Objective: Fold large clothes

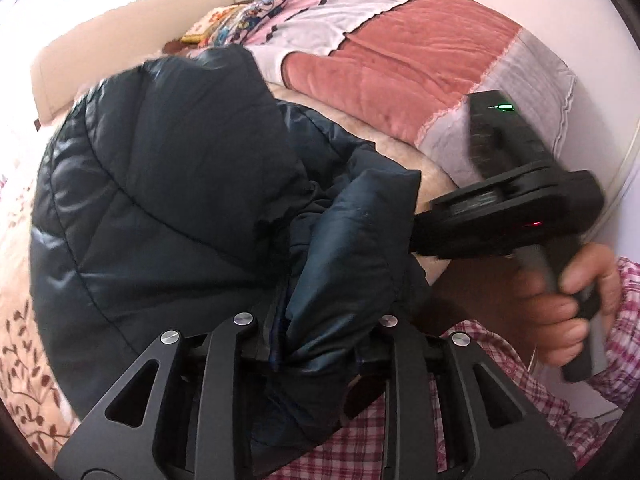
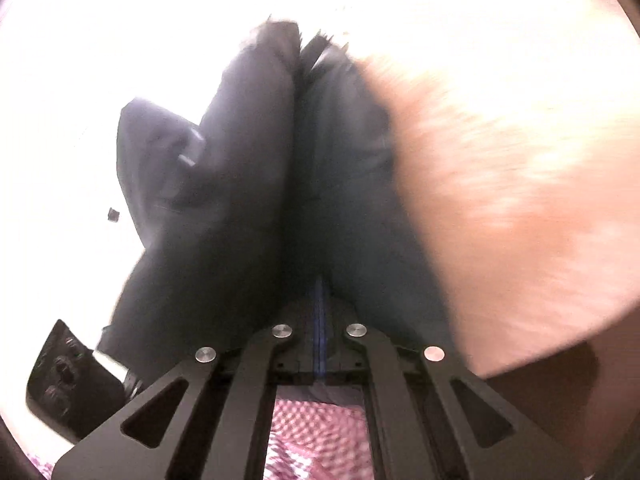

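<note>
1. Lying at the far left of the left wrist view, a floral sheet covers the bed edge, with a beige headboard above it.
2. One dark puffer jacket fills the middle of that view, bunched and lifted off the bed, its quilted body spread leftward.
3. One fold of the jacket runs down between the fingers of the left gripper; the jaws stand a little apart with the cloth between them, and whether the pads press on it I cannot tell.
4. Behind the jacket lie a pink blanket and a patterned cushion; no container shows in either view.
5. Right of the jacket, the right gripper reaches into the cloth, held by one hand at a checked sleeve.
6. Seen in the blurred right wrist view, the right gripper has its jaws together, clamped on a jacket edge with a blue seam, the cloth rising in two dark folds.
7. One pale furry patch sits right of those folds, touching them.
8. Two grippers show in all.
</note>
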A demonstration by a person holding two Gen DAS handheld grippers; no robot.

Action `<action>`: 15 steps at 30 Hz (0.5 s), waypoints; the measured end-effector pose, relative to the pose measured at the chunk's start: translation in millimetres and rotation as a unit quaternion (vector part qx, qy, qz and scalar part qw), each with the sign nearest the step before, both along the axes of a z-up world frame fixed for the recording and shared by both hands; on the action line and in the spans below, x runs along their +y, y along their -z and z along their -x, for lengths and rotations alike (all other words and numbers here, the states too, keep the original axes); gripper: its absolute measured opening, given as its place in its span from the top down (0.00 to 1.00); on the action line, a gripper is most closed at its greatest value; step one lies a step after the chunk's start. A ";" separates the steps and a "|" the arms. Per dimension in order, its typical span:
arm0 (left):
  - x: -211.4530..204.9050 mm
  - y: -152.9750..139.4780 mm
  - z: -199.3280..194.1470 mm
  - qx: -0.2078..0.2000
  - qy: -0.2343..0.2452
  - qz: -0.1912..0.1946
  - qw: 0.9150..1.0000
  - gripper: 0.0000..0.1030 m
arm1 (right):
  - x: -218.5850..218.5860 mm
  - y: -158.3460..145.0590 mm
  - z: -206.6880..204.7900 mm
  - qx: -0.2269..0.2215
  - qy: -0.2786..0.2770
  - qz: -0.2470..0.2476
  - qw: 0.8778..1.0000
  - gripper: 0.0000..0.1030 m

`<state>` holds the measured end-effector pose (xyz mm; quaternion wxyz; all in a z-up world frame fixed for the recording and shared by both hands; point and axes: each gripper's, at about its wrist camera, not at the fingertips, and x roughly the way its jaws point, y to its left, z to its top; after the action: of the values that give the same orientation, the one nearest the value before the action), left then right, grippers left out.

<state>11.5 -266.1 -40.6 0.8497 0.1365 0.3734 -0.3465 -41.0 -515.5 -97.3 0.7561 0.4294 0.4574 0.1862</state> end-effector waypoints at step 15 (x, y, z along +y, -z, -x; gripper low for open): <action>-0.4 -7.9 14.4 0.029 0.051 0.021 0.998 0.35 | 6.0 -108.8 34.3 -0.078 0.026 0.085 0.993 0.97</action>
<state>-2.9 -266.5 -32.8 0.8226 0.1272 0.3829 -0.4007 -75.3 -509.5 11.4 0.8279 0.3595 0.3998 0.1596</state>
